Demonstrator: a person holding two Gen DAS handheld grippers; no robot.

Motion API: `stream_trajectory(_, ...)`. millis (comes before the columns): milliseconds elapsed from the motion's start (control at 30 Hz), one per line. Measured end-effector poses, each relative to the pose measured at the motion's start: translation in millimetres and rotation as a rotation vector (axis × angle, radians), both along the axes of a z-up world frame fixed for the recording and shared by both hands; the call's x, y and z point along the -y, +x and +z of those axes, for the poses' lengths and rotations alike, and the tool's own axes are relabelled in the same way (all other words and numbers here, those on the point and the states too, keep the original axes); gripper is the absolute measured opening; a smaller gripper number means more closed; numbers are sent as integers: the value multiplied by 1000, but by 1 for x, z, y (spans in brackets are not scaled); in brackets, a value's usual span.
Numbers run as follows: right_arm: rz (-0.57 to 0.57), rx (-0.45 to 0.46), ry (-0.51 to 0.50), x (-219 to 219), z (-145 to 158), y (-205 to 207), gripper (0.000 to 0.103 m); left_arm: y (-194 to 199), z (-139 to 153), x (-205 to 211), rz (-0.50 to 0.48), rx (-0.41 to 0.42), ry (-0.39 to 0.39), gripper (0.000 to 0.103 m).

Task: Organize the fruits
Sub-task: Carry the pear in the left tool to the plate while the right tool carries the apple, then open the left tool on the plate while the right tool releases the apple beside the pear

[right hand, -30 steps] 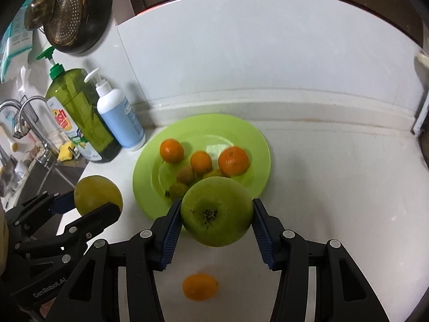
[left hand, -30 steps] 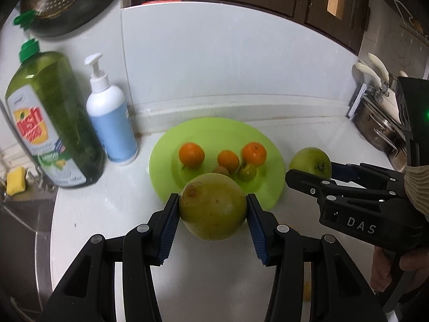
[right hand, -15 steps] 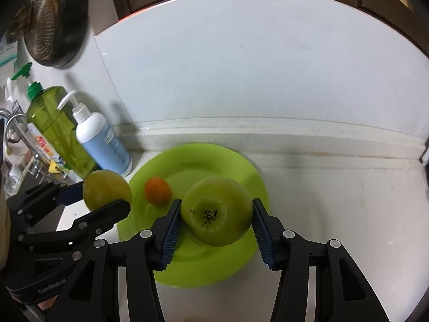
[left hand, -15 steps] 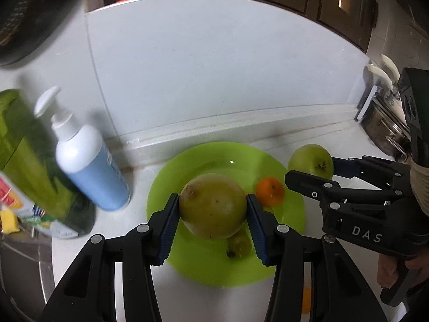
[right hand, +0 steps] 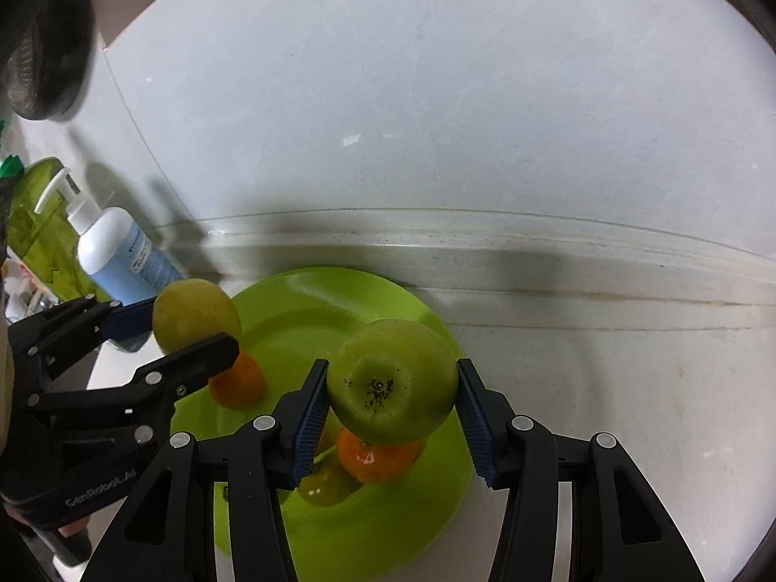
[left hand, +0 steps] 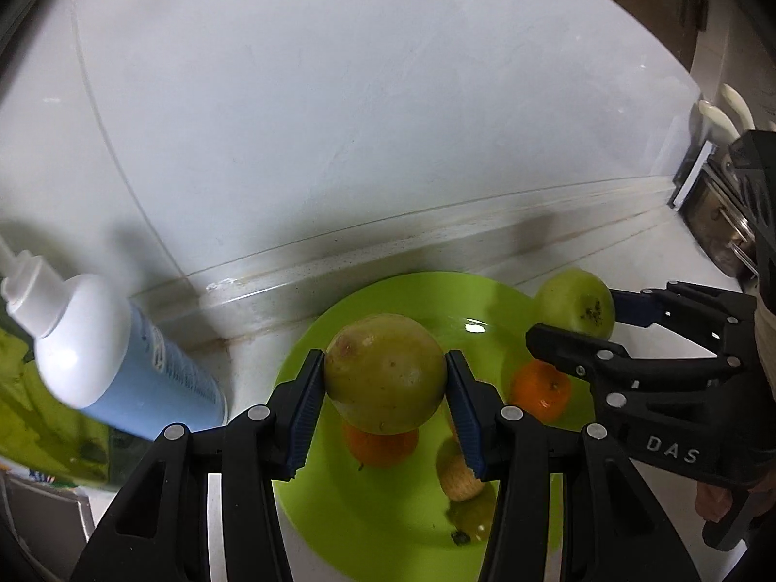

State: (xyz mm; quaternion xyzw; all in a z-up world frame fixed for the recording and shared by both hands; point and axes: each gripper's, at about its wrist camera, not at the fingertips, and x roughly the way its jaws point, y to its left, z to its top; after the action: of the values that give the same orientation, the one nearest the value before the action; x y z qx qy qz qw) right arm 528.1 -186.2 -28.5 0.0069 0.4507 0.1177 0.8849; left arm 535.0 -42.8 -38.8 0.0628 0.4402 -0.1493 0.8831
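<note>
My left gripper (left hand: 384, 388) is shut on a yellow-green pear (left hand: 383, 371) and holds it above the green plate (left hand: 388, 524). My right gripper (right hand: 392, 395) is shut on a green apple (right hand: 393, 380), also above the plate (right hand: 388, 533). Each gripper shows in the other's view, the right one with the apple (left hand: 577, 300) and the left one with the pear (right hand: 194, 310). Small oranges (left hand: 541, 390) (right hand: 240, 380) and small greenish fruits (left hand: 458, 475) lie on the plate under the held fruits, partly hidden.
A white-and-blue pump bottle (left hand: 111, 363) and a green dish-soap bottle (right hand: 39, 228) stand left of the plate. The white backsplash wall (left hand: 388, 121) rises right behind it. Metal pots (left hand: 722, 223) sit at the far right. A dark pan (right hand: 43, 48) hangs at upper left.
Both grippers have moved forward and lower over the plate with their fruits. The wall and plate now look closer, and the soap bottles have slid toward the left edge.
</note>
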Motion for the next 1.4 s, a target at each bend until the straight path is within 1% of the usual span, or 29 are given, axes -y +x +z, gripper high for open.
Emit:
stream_trajectory(233,10,-12,-5,0,-7,7,52,13,-14,0,-3,-19,16,48)
stream_trajectory(533,22,-33,-12,-3,-15,17,52,20,-17,5,1,-32,19,49)
stream_trajectory(700,22,-43,0,-1,-17,18,52,15,-6,7,-12,16,15,49)
stream_trajectory(800,23,-38,9,-3,-18,19,52,12,-1,7,-14,30,23,49)
stream_trajectory(933,20,-10,-9,-2,-12,13,56,6,1,1,9,32,19,49)
stream_trajectory(1167,36,59,-31,-4,10,-7,56,-18,11,-6,41,41,-7,52)
stream_trajectory(1400,38,131,-35,-3,35,-45,56,-60,36,-15,62,105,-43,55)
